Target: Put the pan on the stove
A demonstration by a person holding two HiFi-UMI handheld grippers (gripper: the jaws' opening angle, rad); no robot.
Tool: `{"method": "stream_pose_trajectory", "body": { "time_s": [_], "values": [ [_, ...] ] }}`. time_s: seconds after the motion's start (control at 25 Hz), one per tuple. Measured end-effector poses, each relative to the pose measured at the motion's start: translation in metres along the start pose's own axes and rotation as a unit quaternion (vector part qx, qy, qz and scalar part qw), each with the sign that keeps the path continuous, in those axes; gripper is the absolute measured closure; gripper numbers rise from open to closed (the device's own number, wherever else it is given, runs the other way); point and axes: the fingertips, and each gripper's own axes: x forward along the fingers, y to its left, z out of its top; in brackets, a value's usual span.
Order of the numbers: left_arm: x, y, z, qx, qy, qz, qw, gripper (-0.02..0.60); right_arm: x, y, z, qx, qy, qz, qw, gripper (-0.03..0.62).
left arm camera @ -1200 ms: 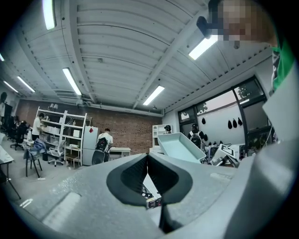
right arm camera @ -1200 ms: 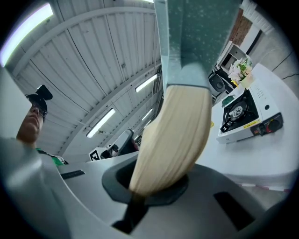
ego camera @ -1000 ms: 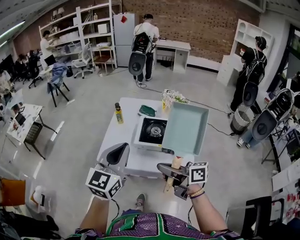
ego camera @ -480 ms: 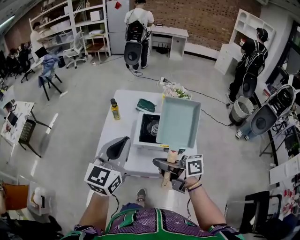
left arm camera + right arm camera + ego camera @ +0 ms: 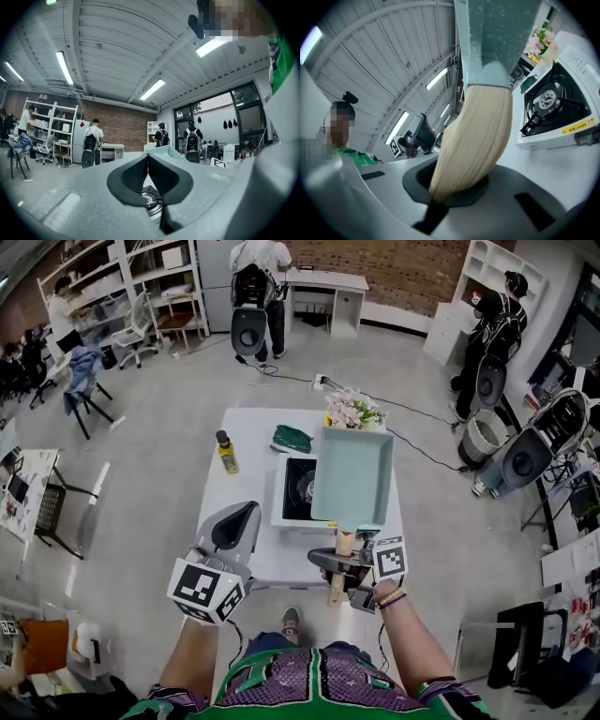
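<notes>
Over the right half of the stove (image 5: 298, 486), which sits on the white counter (image 5: 251, 474), hangs the pan (image 5: 352, 474) — a square, shallow tray of pale blue-green with a raised rim, a finely speckled surface and a short collar of the same colour where its handle (image 5: 343, 544) joins. That handle is light, bare wood, rounded in section. The right hand-held gripper (image 5: 334, 564) pinches it partway along, jaws clamped on the wood, with the butt end sticking out toward the person. In the right gripper view the pan stands clear of the black burner grate (image 5: 548, 105). The left hand-held gripper (image 5: 246, 514) is over the counter's near left part, jaws pressed together with nothing between them. A yellow bottle (image 5: 225, 454) stands left of the stove — a green cloth (image 5: 292, 439) and flowers (image 5: 352, 411) lie at the far side.
</notes>
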Motion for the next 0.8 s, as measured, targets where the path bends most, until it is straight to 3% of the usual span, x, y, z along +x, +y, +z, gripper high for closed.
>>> {"method": "stream_pose_trajectory", "body": {
  "time_s": [0.52, 0.8],
  "values": [
    [0.022, 0.017, -0.017, -0.01, 0.011, -0.031, 0.9994, 0.565, 0.01, -0.044, 0.01, 0.038, -0.015, 0.012, 0.999, 0.594],
    [0.027, 0.024, -0.028, -0.013, 0.018, -0.02, 0.9996, 0.565, 0.01, -0.065, 0.008, 0.054, -0.011, 0.025, 0.998, 0.594]
  ]
}}
